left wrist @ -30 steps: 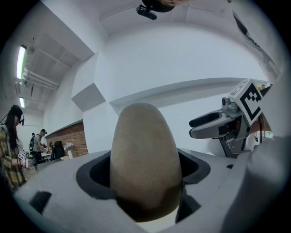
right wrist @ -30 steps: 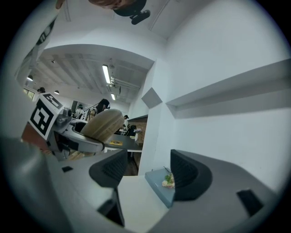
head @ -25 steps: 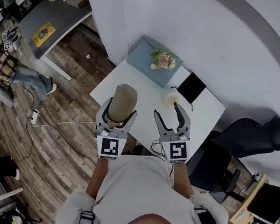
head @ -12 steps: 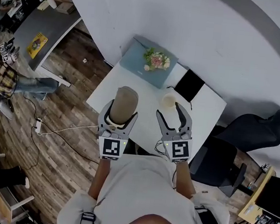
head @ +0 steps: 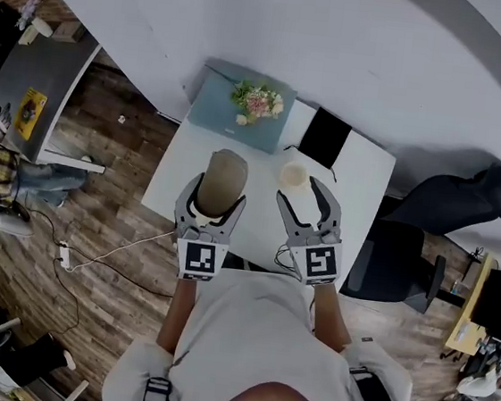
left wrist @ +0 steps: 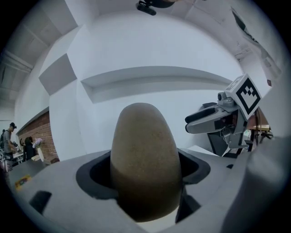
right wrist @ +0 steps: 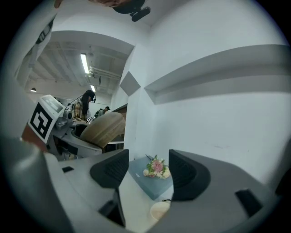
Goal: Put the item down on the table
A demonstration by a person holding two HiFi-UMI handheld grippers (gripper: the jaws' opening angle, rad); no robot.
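White table (head: 359,191); left hand-held gripper (head: 212,201) clamps item (head: 223,176), right hand-held gripper (head: 302,197) half-open, empty, closing

Both grippers have moved further in over the tabletop (head: 360,182), the left gripper (head: 213,202) carrying the tan item (head: 224,172). The right gripper's (head: 300,196) empty fingers (head: 324,209) have just been closing.

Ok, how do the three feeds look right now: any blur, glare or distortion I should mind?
Head view: sharp, evenly lit, walls bowed by the wide lens. Left gripper view: fisheye with black corners, the tan item fills the centre, its lower half shadowed. Right gripper view: same fisheye, ceiling lights glare mildly, flowers crisp.
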